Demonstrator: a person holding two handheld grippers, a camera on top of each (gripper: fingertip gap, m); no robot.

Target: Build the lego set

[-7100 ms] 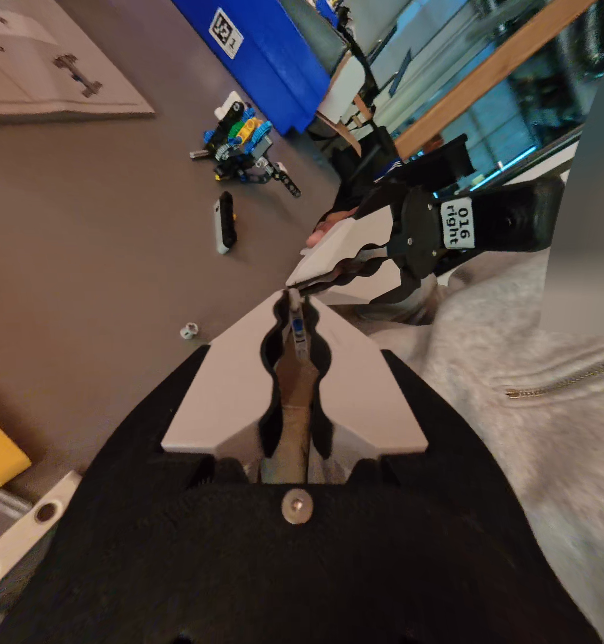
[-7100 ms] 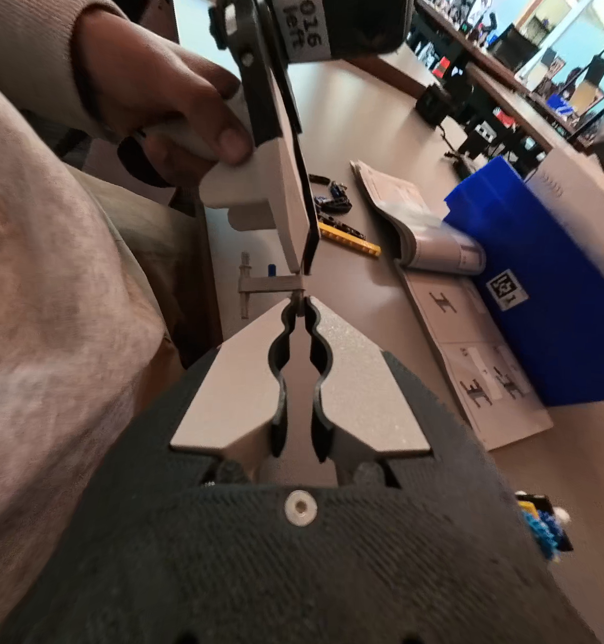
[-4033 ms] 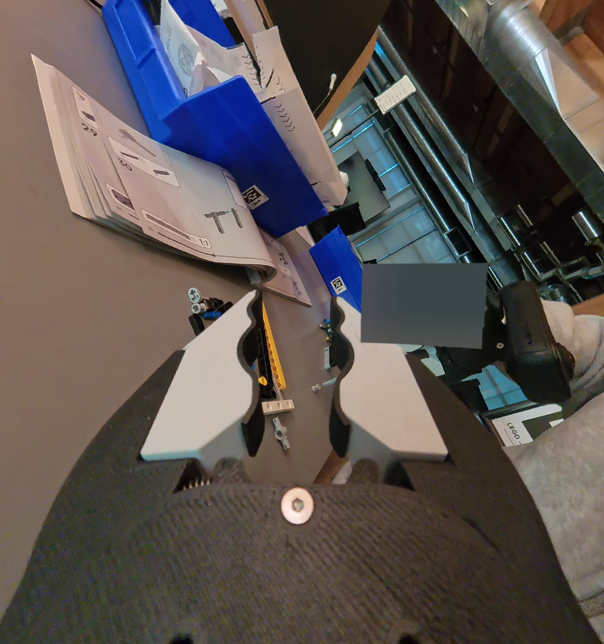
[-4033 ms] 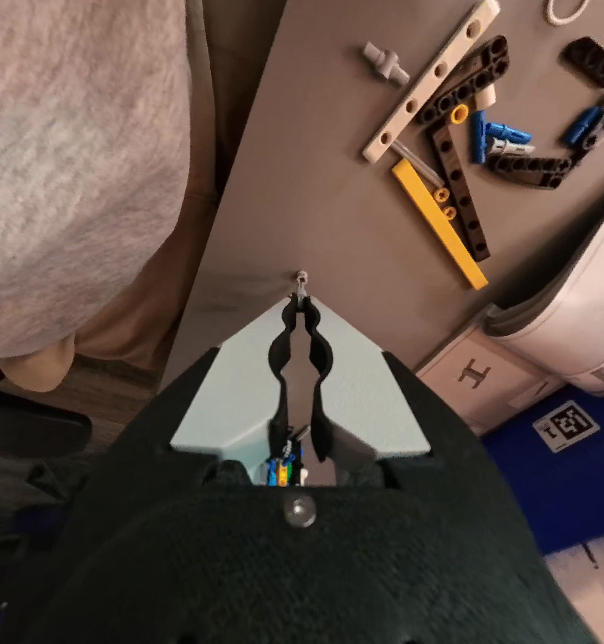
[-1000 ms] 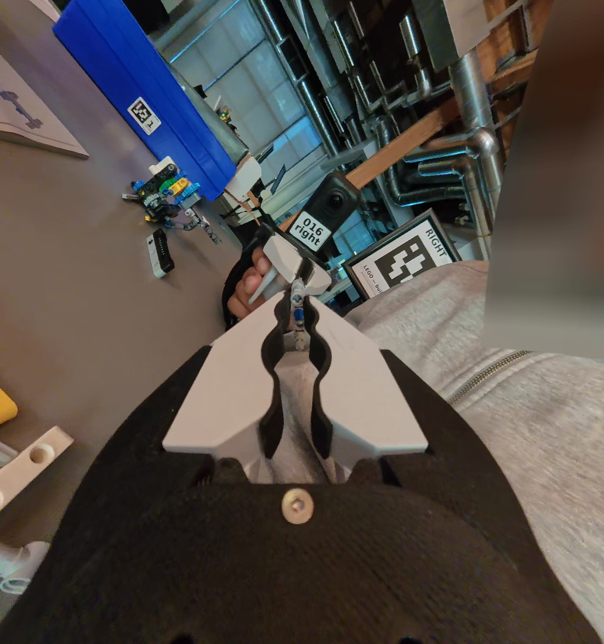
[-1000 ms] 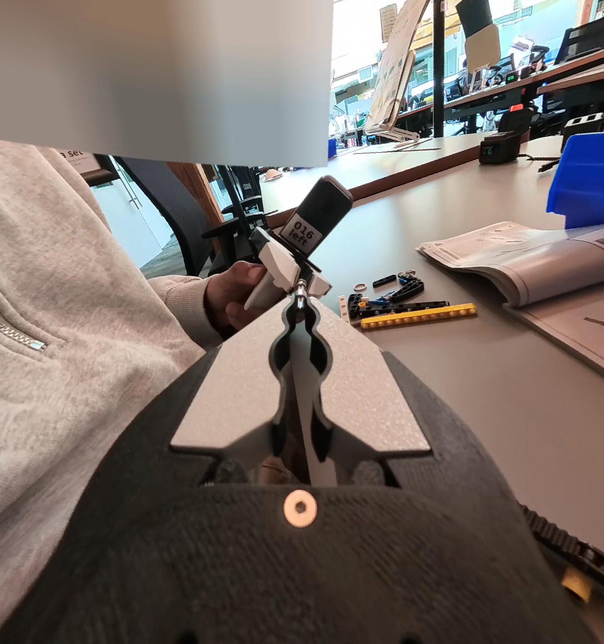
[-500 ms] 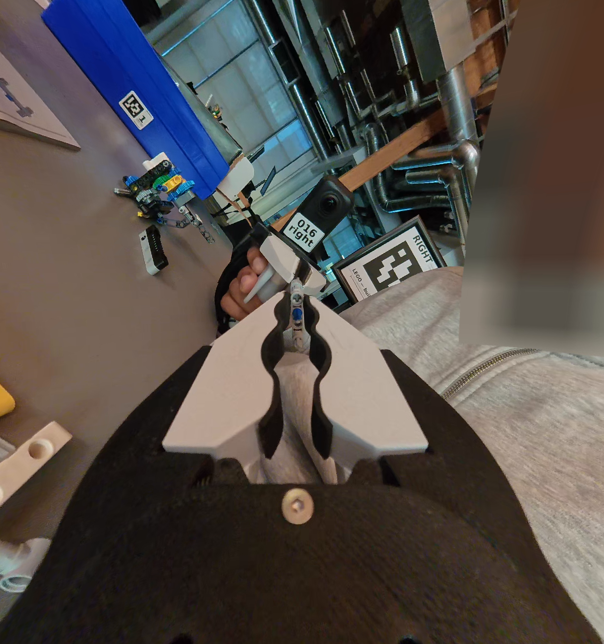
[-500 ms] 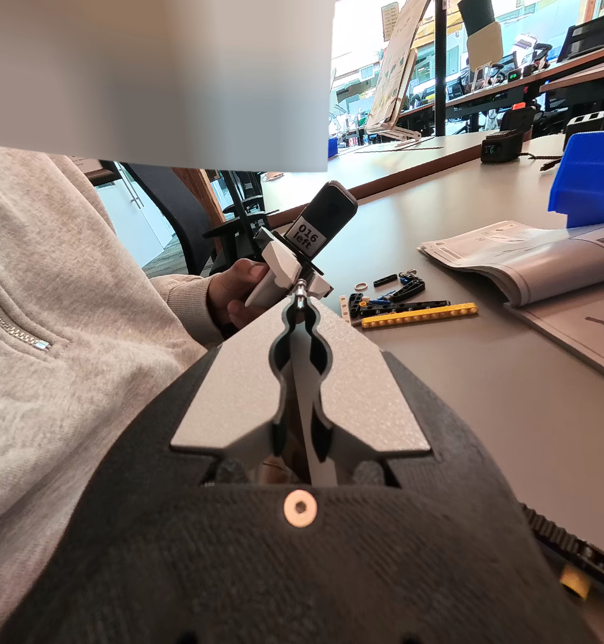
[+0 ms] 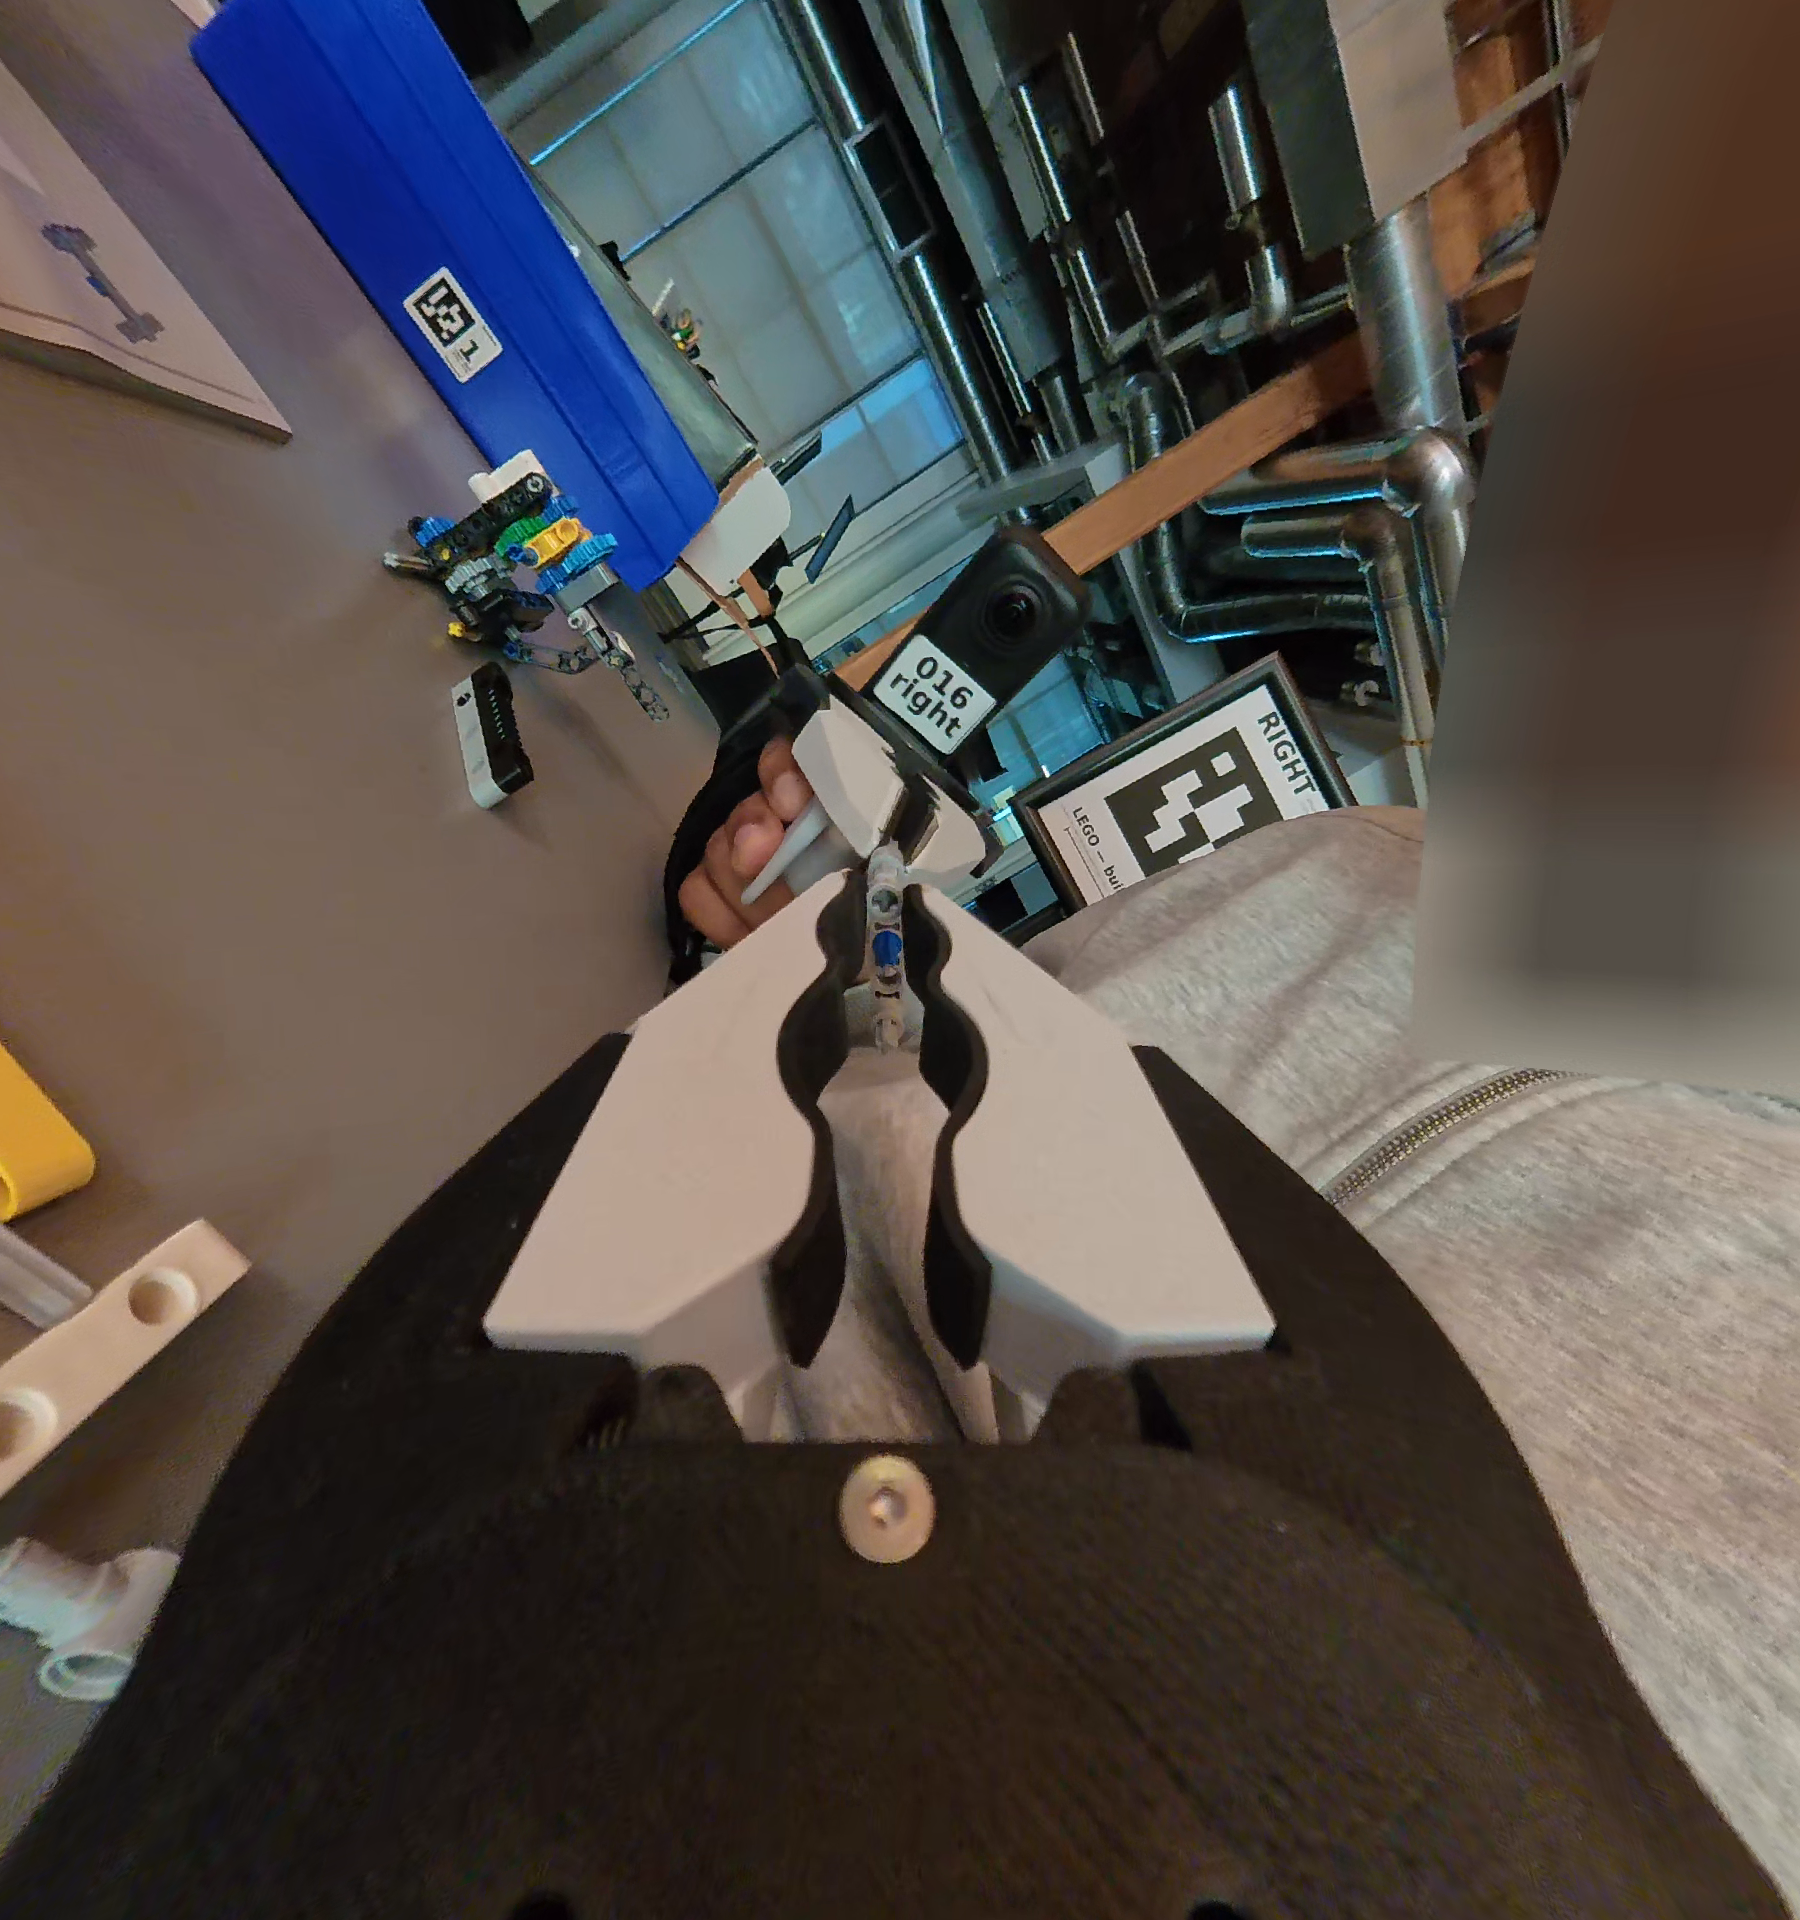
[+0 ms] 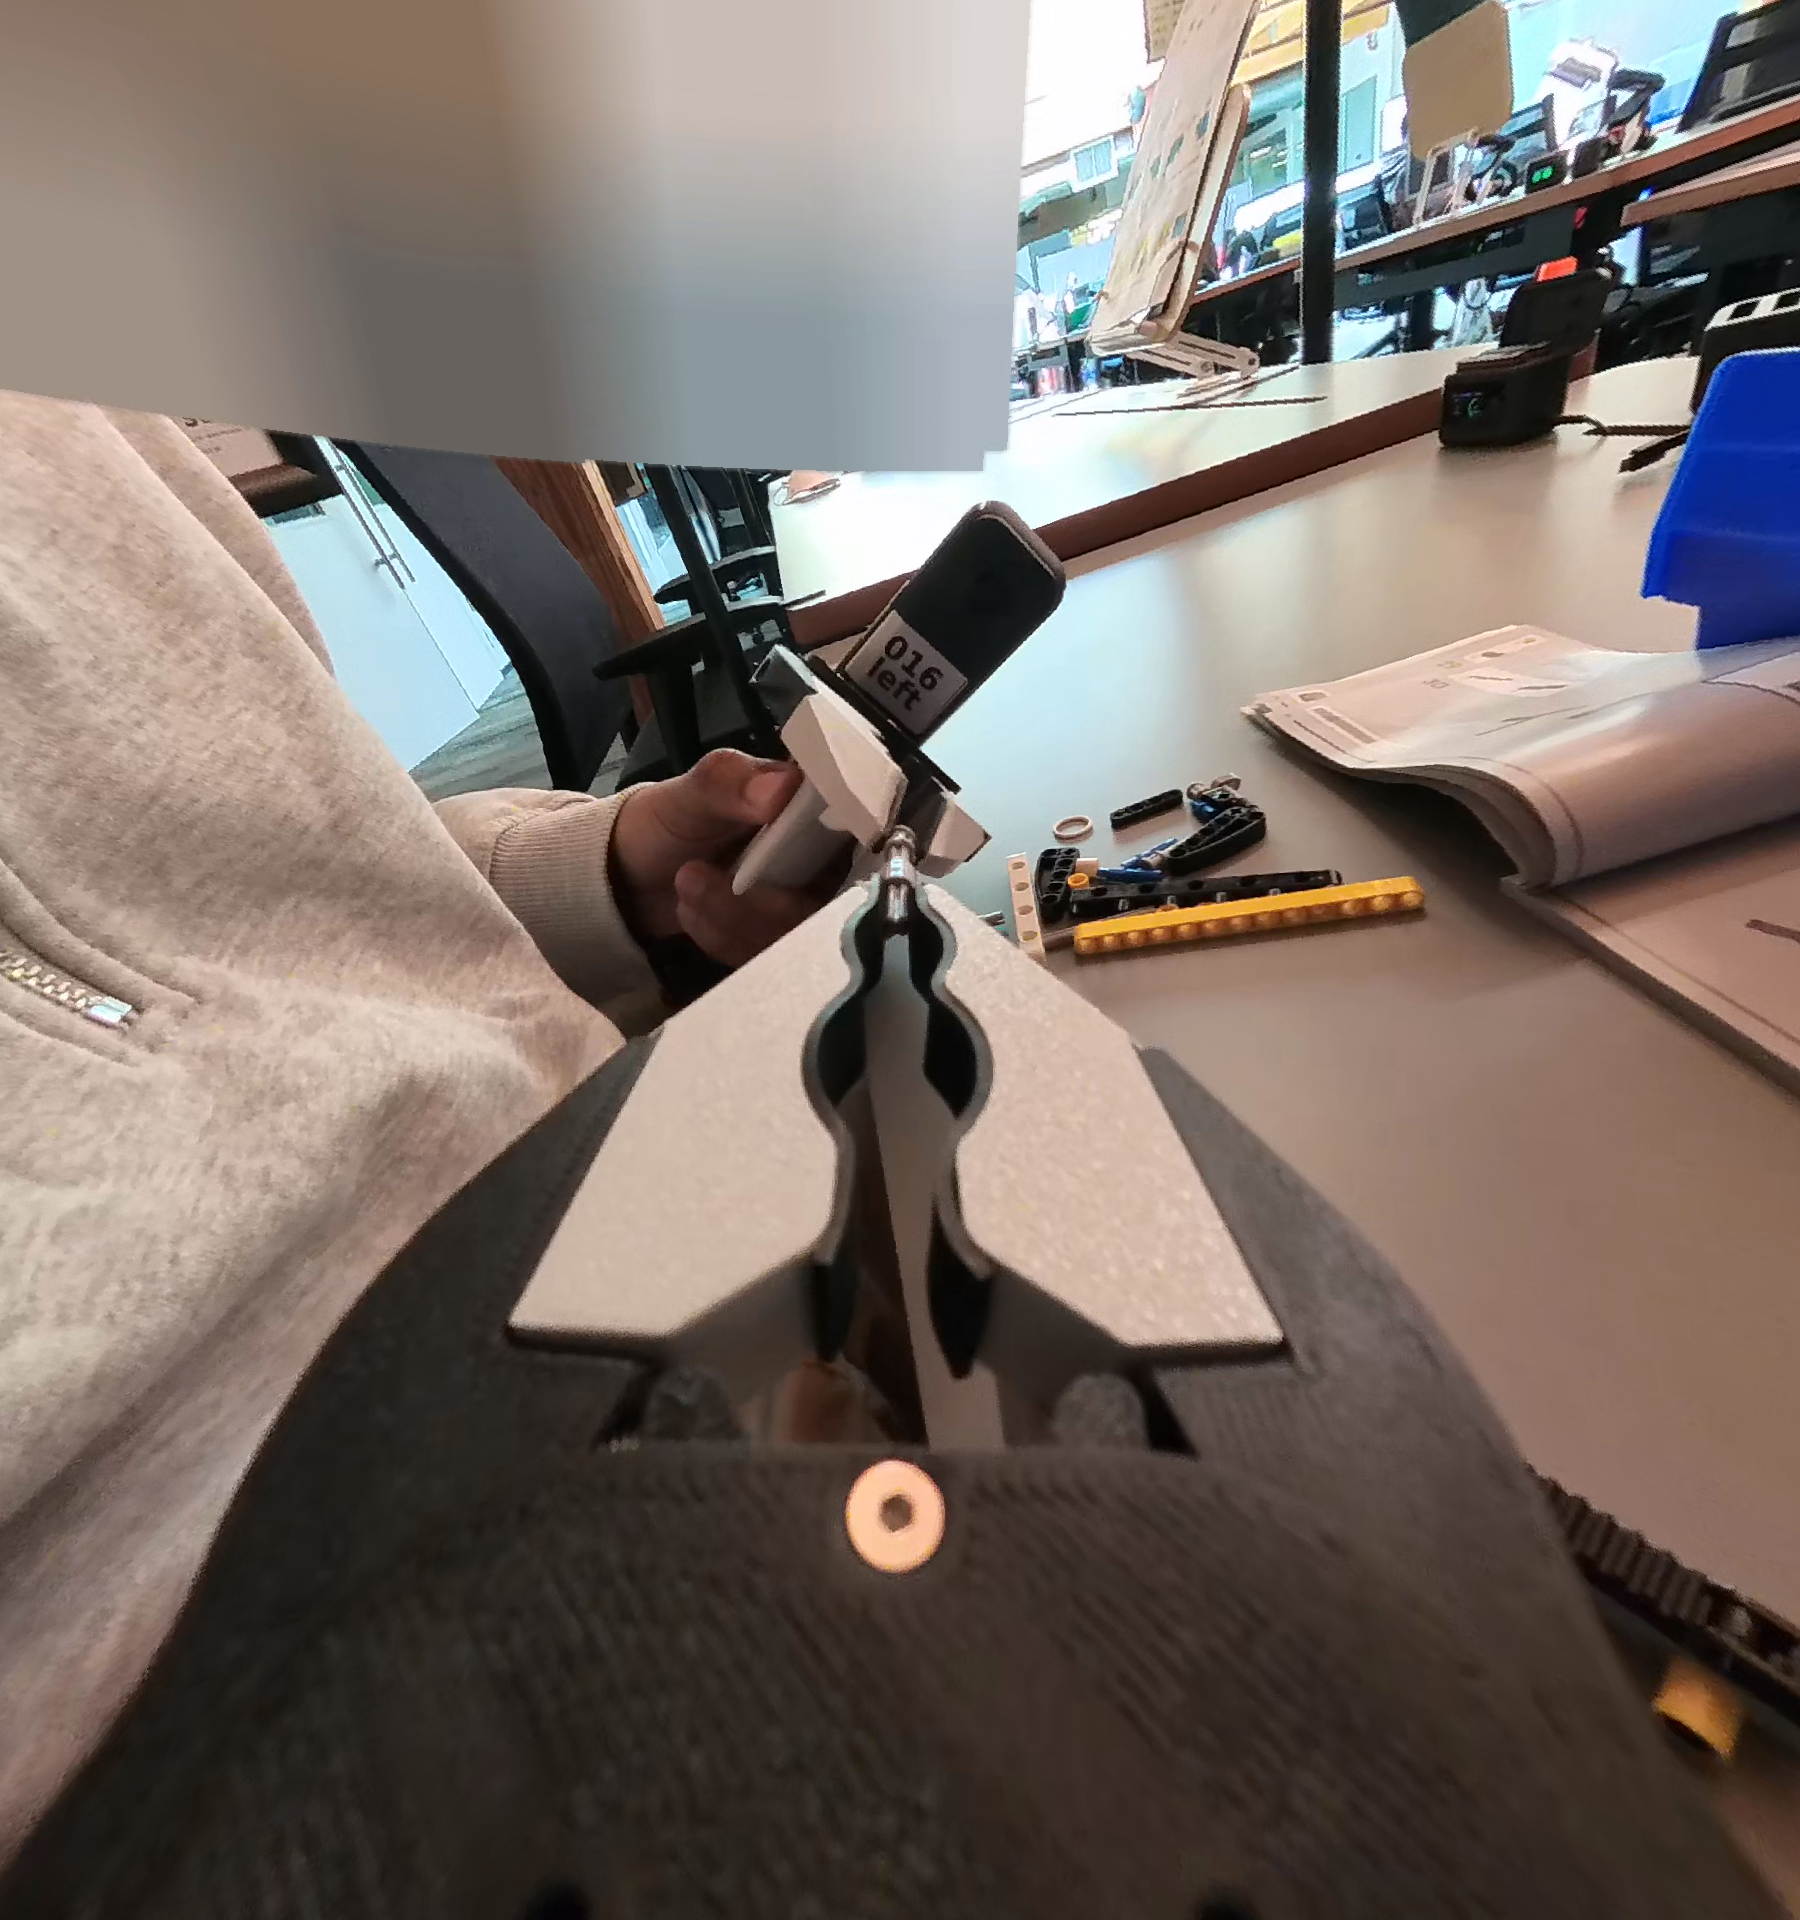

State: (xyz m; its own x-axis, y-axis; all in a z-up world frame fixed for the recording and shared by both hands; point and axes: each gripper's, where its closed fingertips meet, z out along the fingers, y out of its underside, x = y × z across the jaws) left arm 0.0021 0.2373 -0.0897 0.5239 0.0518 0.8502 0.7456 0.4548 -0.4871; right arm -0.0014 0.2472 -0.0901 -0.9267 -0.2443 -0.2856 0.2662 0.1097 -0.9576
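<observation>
My left gripper (image 9: 880, 904) is shut on a thin grey beam with a blue pin (image 9: 883, 951), held in the air in front of a person's grey sweater. My right gripper (image 10: 901, 904) is shut on a small grey pin (image 10: 898, 878). The two grippers meet tip to tip, and the pin's end touches the beam's end. The right gripper shows farther off in the left wrist view (image 9: 891, 821), and the left gripper in the right wrist view (image 10: 911, 826). A partly built model (image 9: 506, 566) with blue, green and yellow parts lies on the grey table (image 9: 200, 831).
A blue bin (image 9: 439, 260) stands behind the model, and a black and white piece (image 9: 491, 743) lies near it. Loose parts lie by an open booklet (image 10: 1550, 748): a yellow beam (image 10: 1249, 914) and black beams (image 10: 1197, 883). A white beam (image 9: 75, 1340) lies at the left. The tips of both grippers are at nearly the same place. The partly built model (image 9: 506, 566) is about equally far from each gripper, around 20 centimetres.
Four seconds ago my left gripper was open over the loose parts. It is now shut on the grey beam. Over the last second both grippers stay tip to tip and shift only slightly.
</observation>
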